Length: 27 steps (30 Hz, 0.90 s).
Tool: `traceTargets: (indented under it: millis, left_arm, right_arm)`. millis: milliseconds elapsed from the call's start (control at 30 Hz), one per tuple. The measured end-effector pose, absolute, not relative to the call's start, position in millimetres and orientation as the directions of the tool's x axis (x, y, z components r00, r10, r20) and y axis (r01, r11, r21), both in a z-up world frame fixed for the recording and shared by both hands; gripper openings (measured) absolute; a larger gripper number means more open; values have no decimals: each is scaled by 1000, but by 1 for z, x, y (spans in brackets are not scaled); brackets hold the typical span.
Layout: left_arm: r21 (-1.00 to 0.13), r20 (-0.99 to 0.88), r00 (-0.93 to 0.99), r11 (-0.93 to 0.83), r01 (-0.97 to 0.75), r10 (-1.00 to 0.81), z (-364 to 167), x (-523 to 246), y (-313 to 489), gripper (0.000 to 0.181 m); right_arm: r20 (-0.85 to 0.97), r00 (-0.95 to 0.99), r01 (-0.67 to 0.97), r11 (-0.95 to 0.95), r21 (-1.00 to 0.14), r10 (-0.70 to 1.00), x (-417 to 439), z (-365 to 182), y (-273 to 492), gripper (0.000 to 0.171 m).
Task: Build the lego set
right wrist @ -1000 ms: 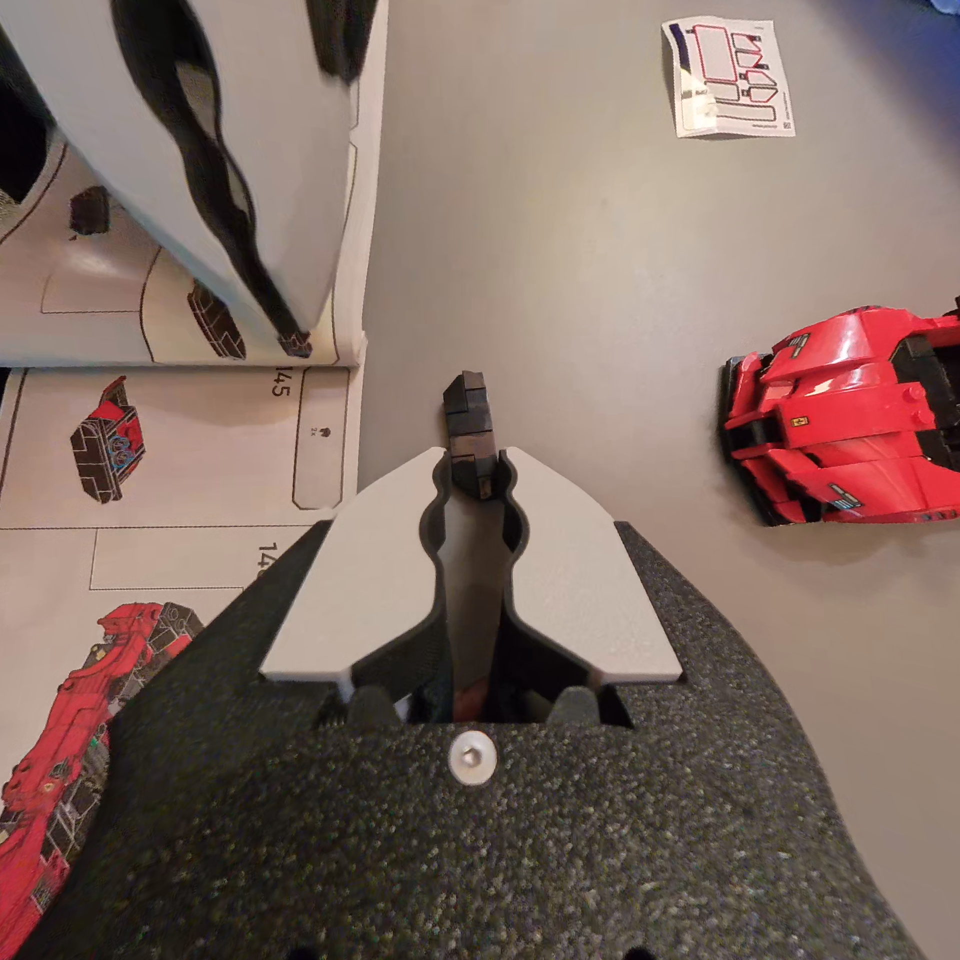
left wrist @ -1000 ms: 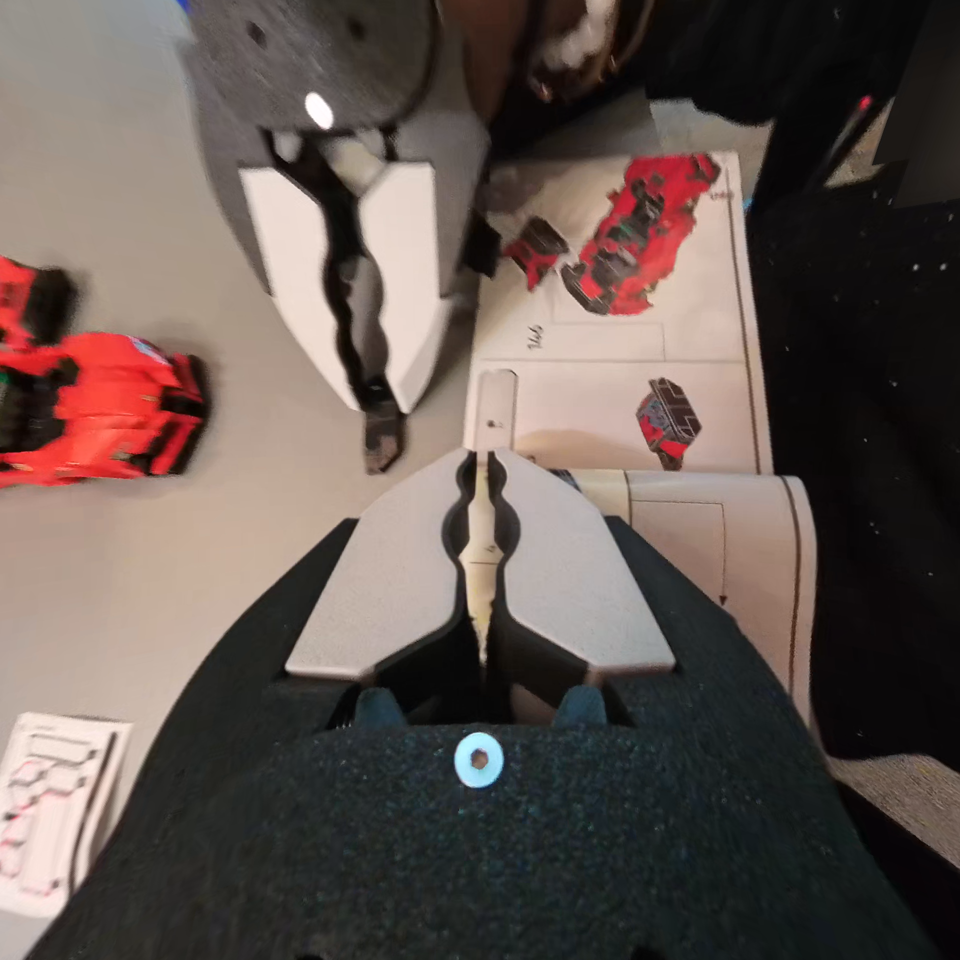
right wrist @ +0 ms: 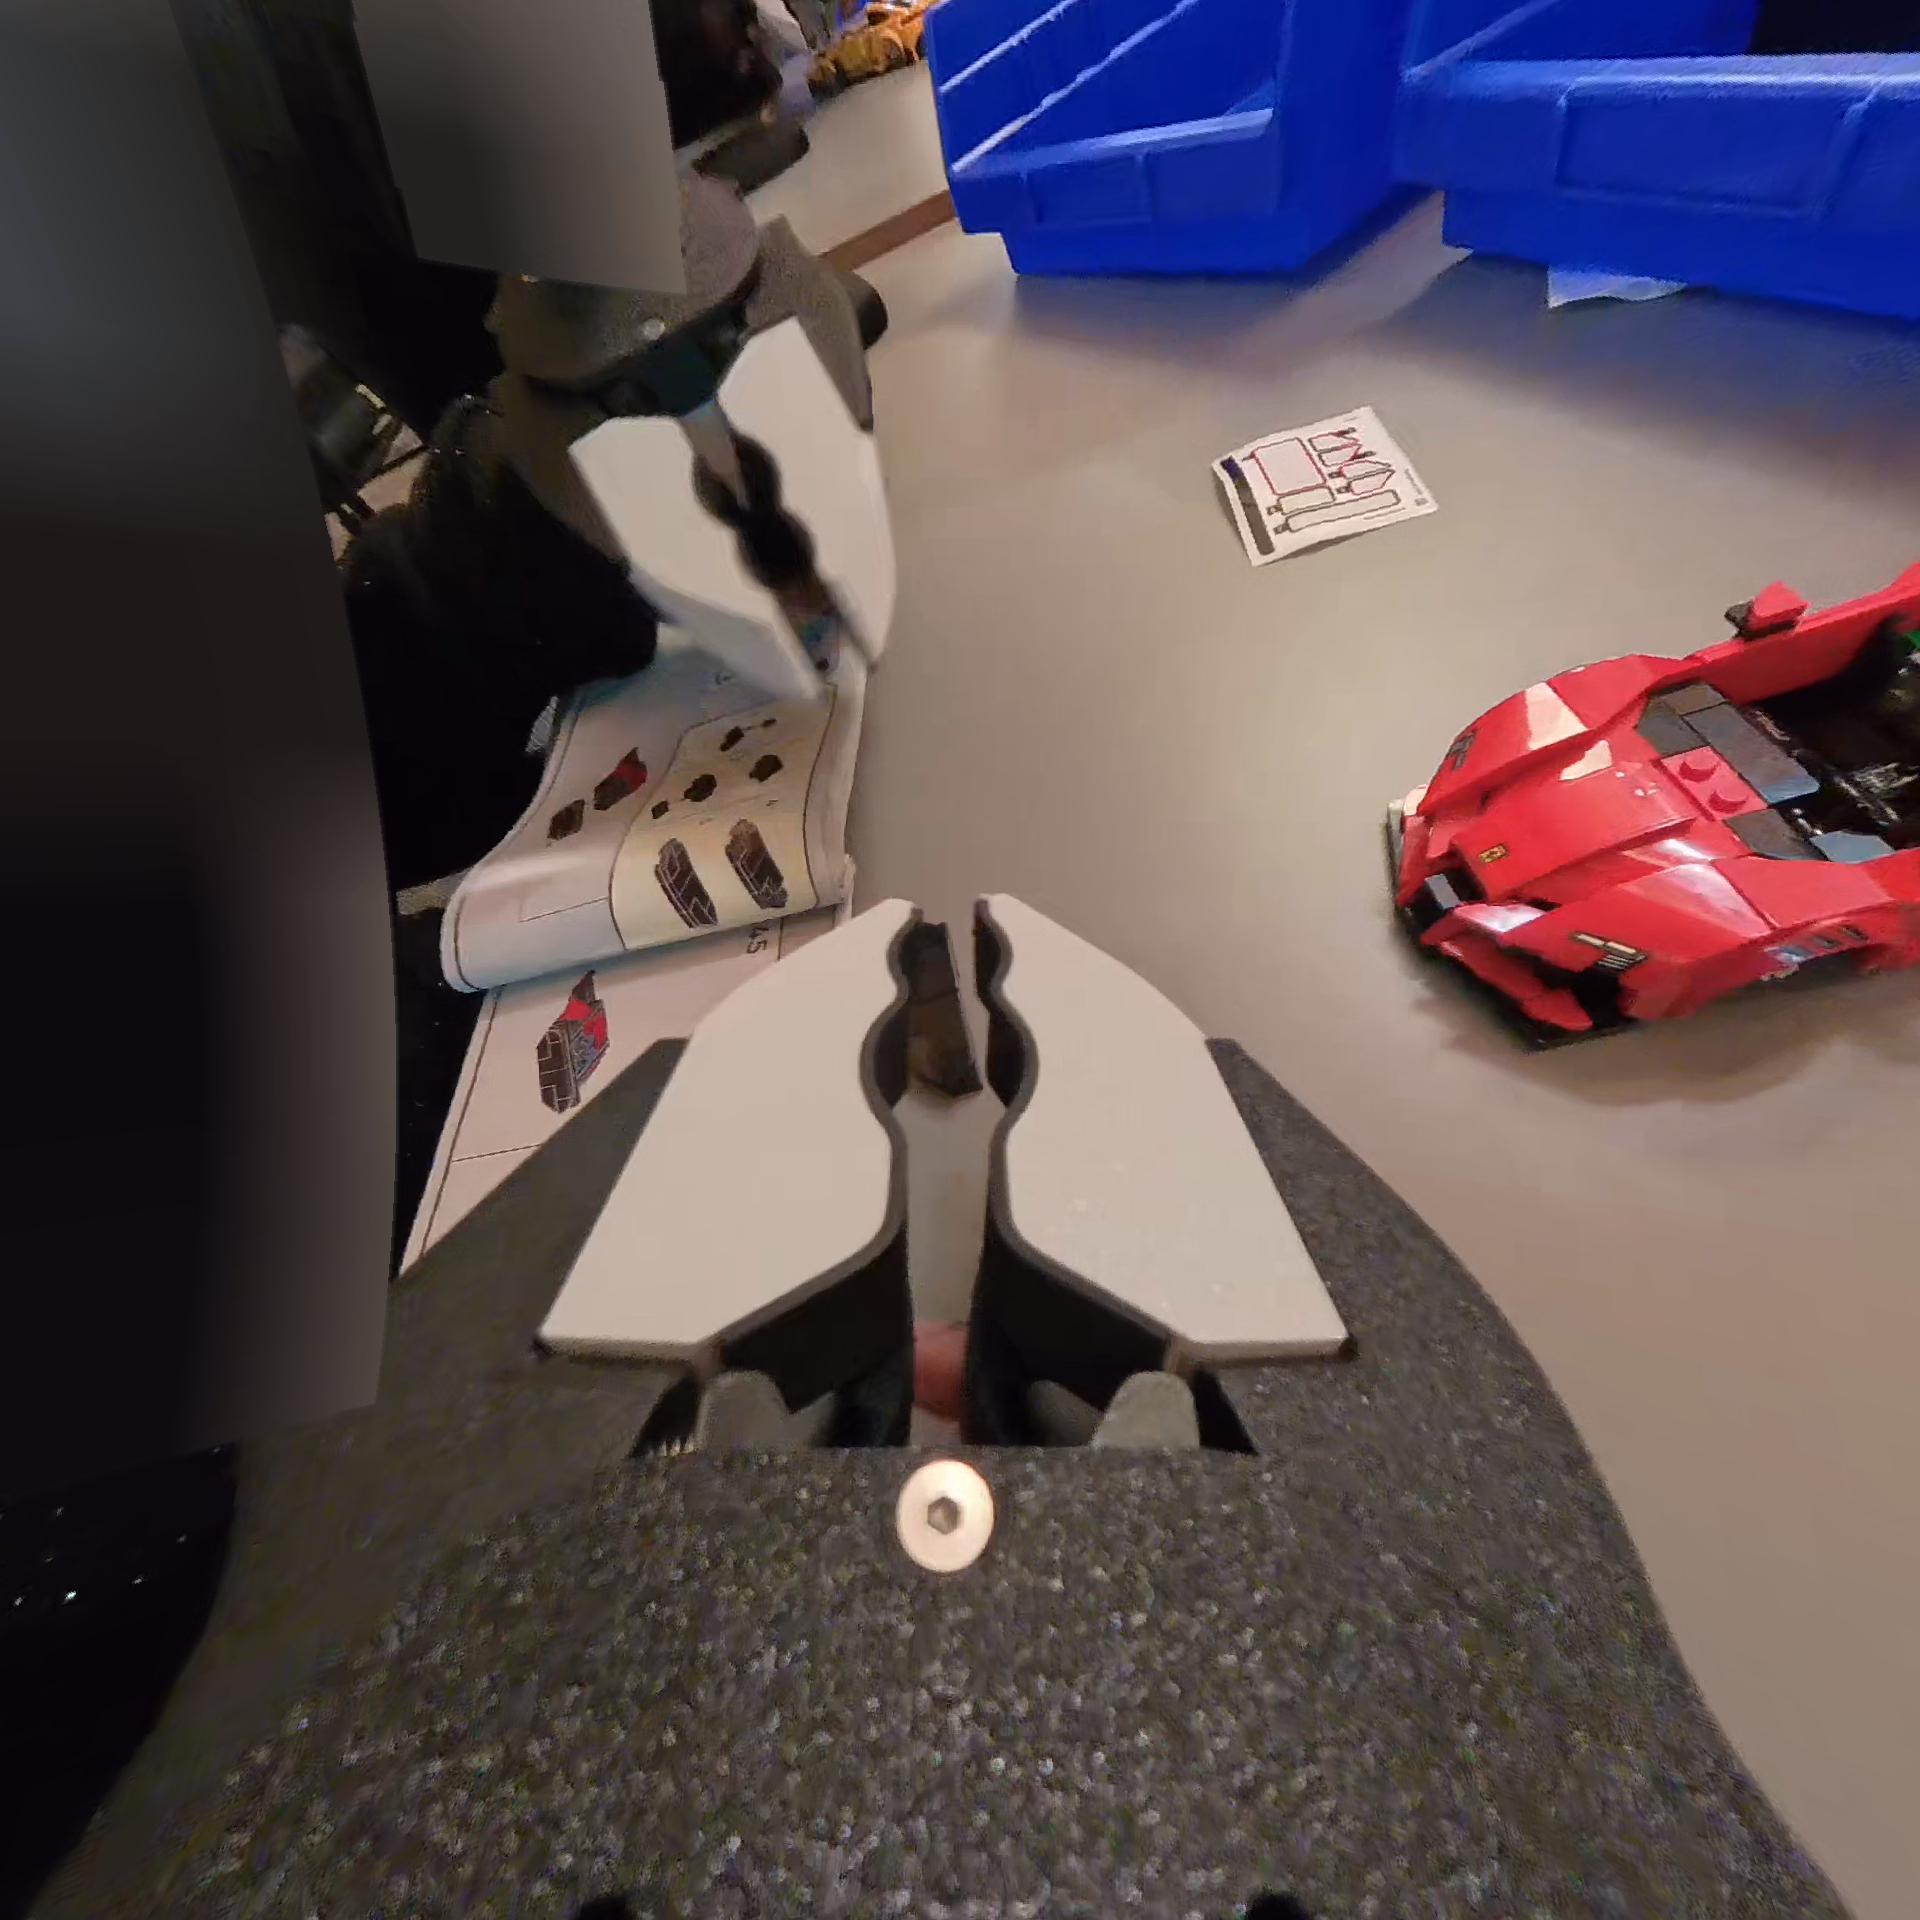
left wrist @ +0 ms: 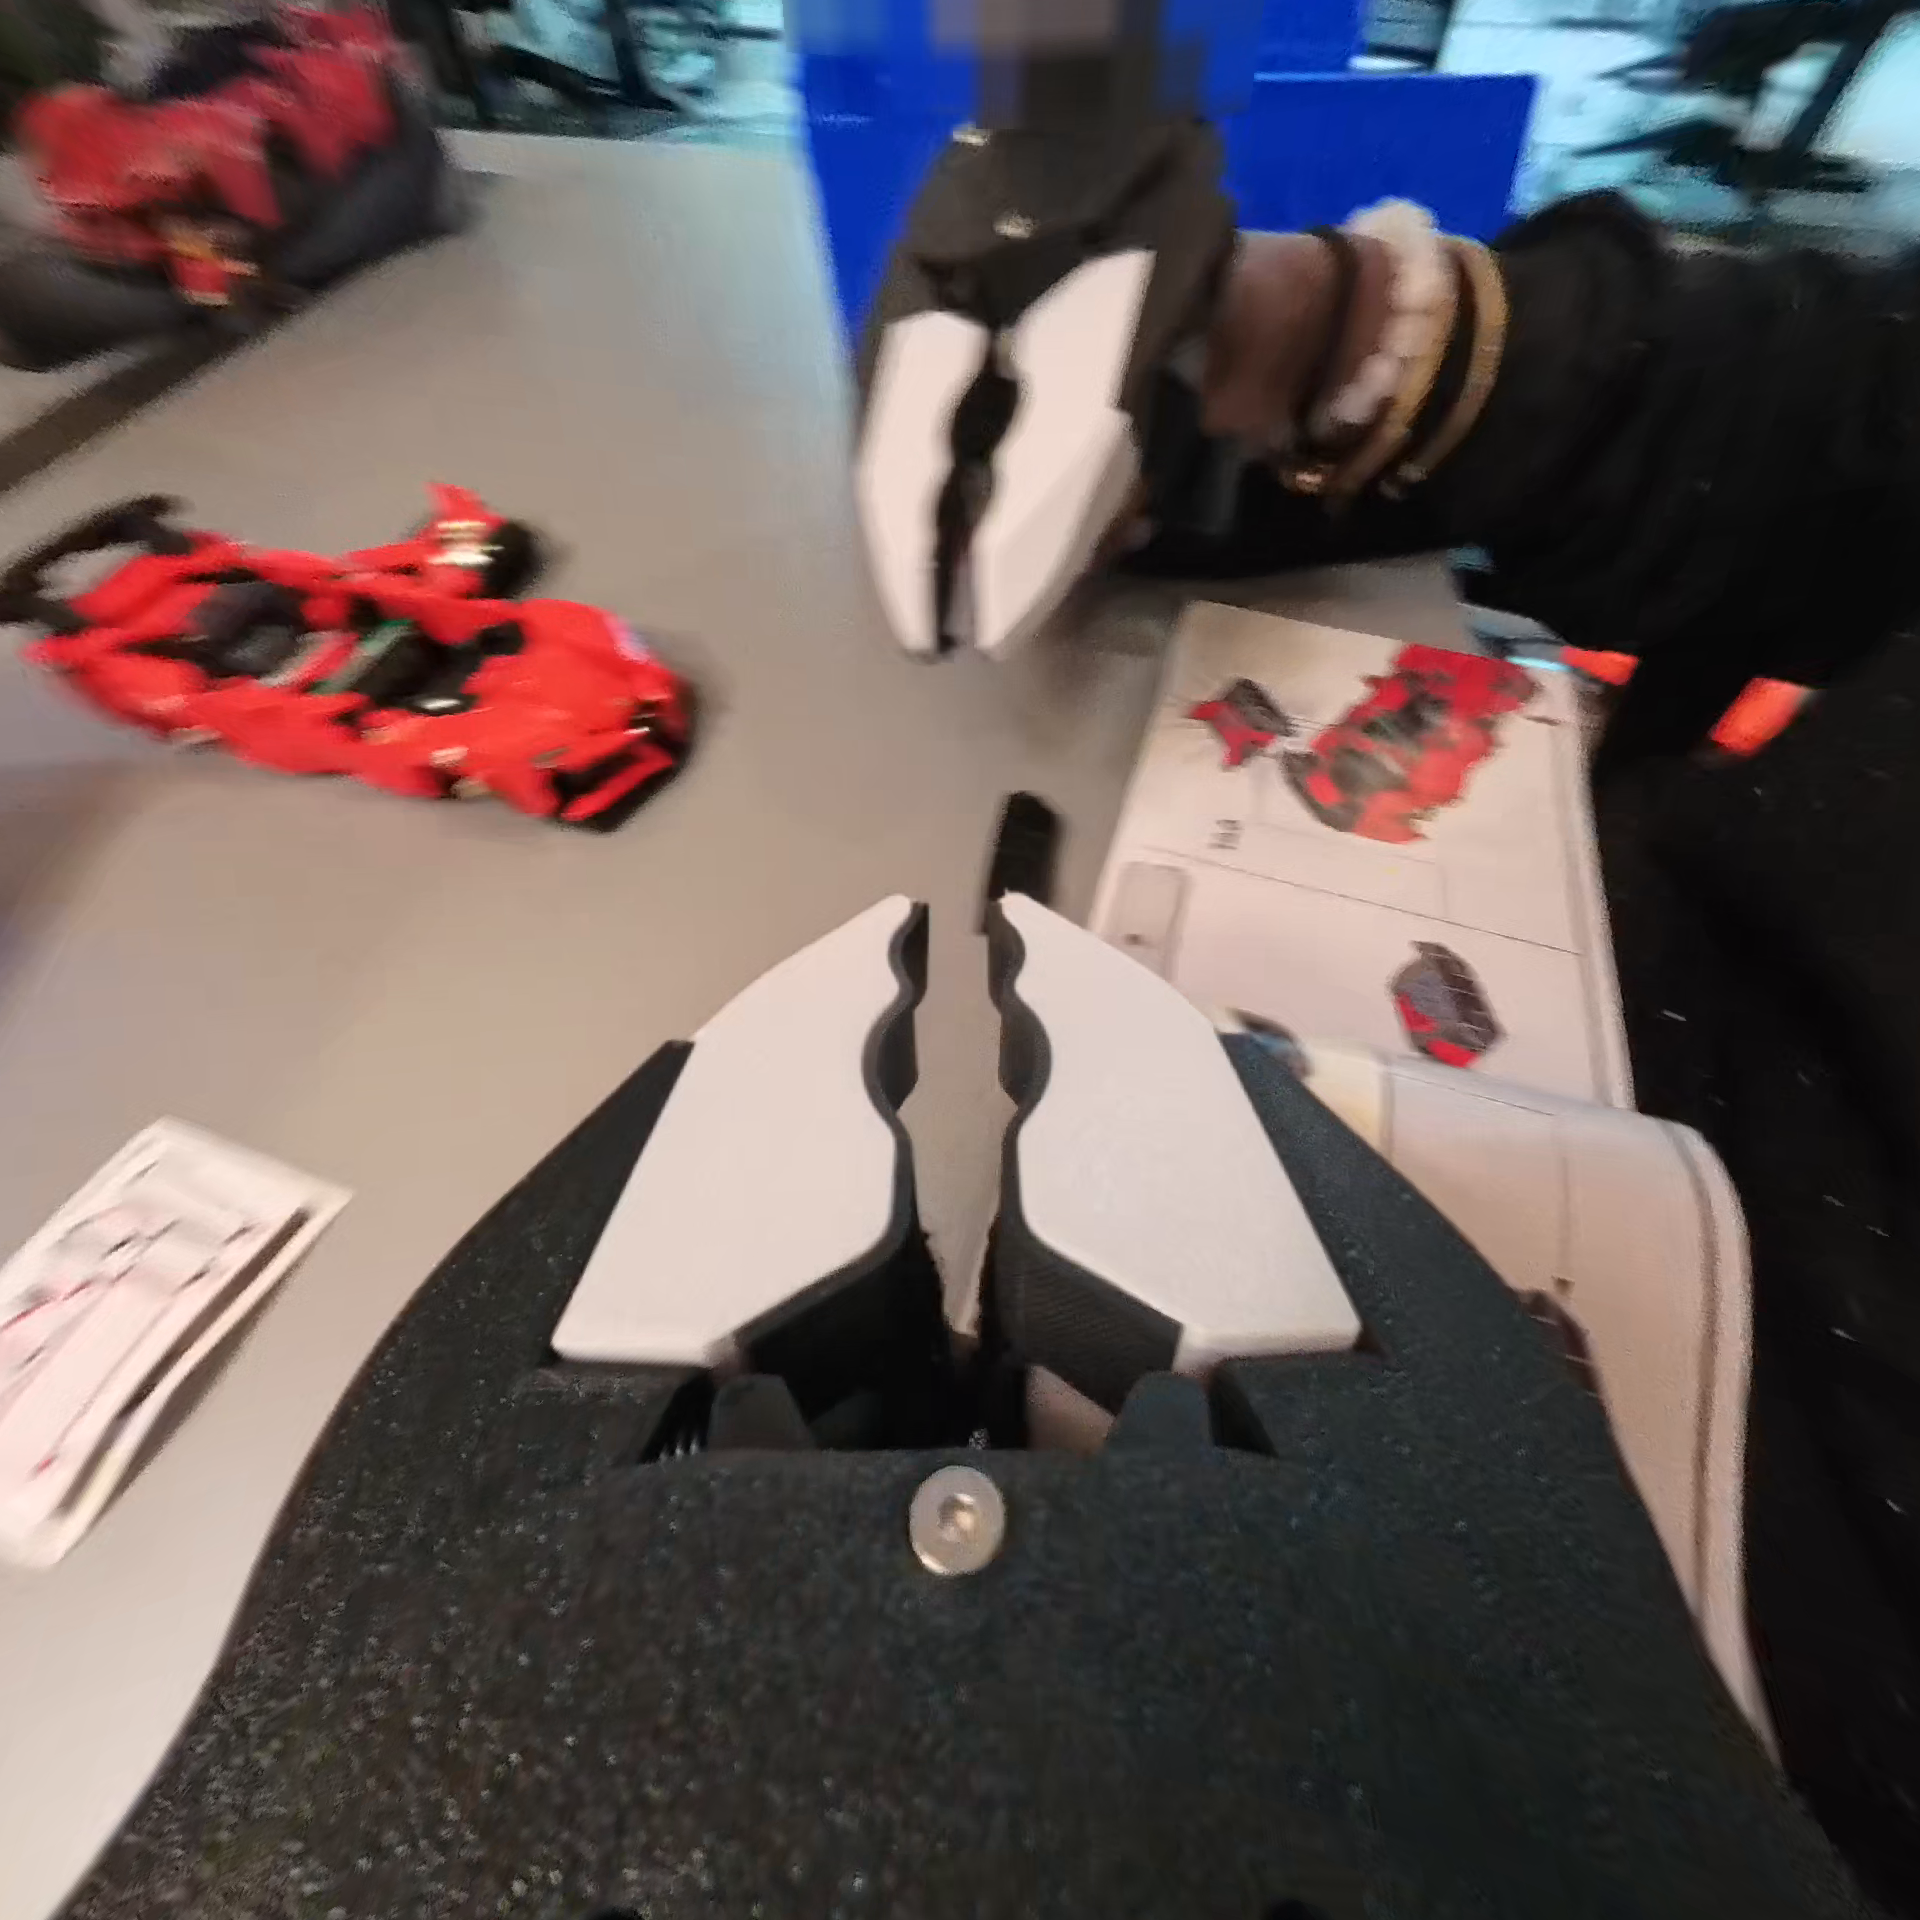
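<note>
A small black lego piece [left wrist: 1023, 842] lies on the grey table beside the left edge of the open instruction booklet [left wrist: 1351, 831]. My left gripper [left wrist: 956, 920] hovers just short of it, nearly shut with a thin slit and nothing held. My right gripper [left wrist: 948, 644] hangs above the table beyond the piece, also nearly shut and empty. In the right wrist view the piece [right wrist: 940, 1013] shows on the table through the slit of my right gripper [right wrist: 948, 914]. The red lego car [left wrist: 416, 675] [right wrist: 1662, 852] sits apart on the table.
A sticker sheet [left wrist: 135, 1320] [right wrist: 1325, 483] lies on the table. Blue bins [right wrist: 1195, 135] stand at the back. The booklet [right wrist: 675, 831] has a curled page by the table edge. A black sleeve [left wrist: 1662, 416] reaches over the booklet. Another red model [left wrist: 208, 177] shows blurred at far left. About 7 cm separates my left fingertips from my right. From the right gripper's tips to the small black lego piece [left wrist: 1023, 842] is close to 5 cm. It is some 15 cm from my right tips to the red lego car [left wrist: 416, 675].
My right gripper has let go of the black piece, which now lies on the table, and its fingers have closed further. Both grippers have lifted and tilted from looking straight down.
</note>
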<state>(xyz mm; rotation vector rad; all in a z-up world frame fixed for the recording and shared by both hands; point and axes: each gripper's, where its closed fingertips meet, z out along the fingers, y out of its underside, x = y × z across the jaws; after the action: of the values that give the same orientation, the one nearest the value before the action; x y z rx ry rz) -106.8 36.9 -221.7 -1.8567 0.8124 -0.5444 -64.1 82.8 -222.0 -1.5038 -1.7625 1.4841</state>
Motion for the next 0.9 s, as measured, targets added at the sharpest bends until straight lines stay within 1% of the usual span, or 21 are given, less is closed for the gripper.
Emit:
traceTargets:
  millis: [67, 100, 200, 267, 333, 467, 600, 667, 733, 833, 900]
  left_arm:
    - [-909, -46, 759, -288, -301, -650, -217, -130, 41, 6]
    - [-899, -77, 773, -292, -328, -629, -217, -136, 40, 4]
    - [-851, -138, 731, -298, -433, -669, -226, -130, 30, 1]
    - [-816, -164, 701, -304, -492, -695, -235, -120, 33, 0]
    - [-778, -152, 660, -324, -539, -735, -243, -107, 37, 0]
    - [-724, -129, 592, -332, -604, -796, -253, -90, 52, 0]
    - [-725, -71, 568, -348, -594, -820, -260, -80, 60, 0]
    - [-708, -55, 555, -359, -608, -830, -268, -77, 60, 1]
    - [-720, -37, 552, -361, -593, -833, -269, -74, 60, 0]
    - [-706, -77, 581, -367, -606, -810, -268, -82, 63, 0]
    - [-728, -123, 609, -345, -592, -784, -258, -91, 64, 2]
  right_arm:
    - [-299, -363, 464, -107, -879, 883, -64, -222, 80, 0]
    - [-258, -370, 465, -63, -883, 892, -64, -224, 78, 0]
    - [-104, -403, 511, 129, -850, 909, -65, -244, 69, 0]
    - [-73, -407, 565, 189, -803, 910, -66, -257, 67, 0]
    - [-78, -405, 583, 192, -790, 911, -66, -260, 66, 0]
    - [-107, -387, 576, 149, -804, 916, -64, -254, 70, 0]
    - [-115, -390, 596, 156, -788, 914, -64, -259, 69, 0]
    - [-110, -395, 616, 174, -769, 912, -63, -264, 69, 0]
    - [-94, -395, 630, 195, -752, 914, -64, -269, 68, 0]
    - [-80, -387, 621, 195, -759, 919, -65, -268, 70, 0]
    - [-75, -380, 575, 172, -800, 922, -68, -259, 72, 0]
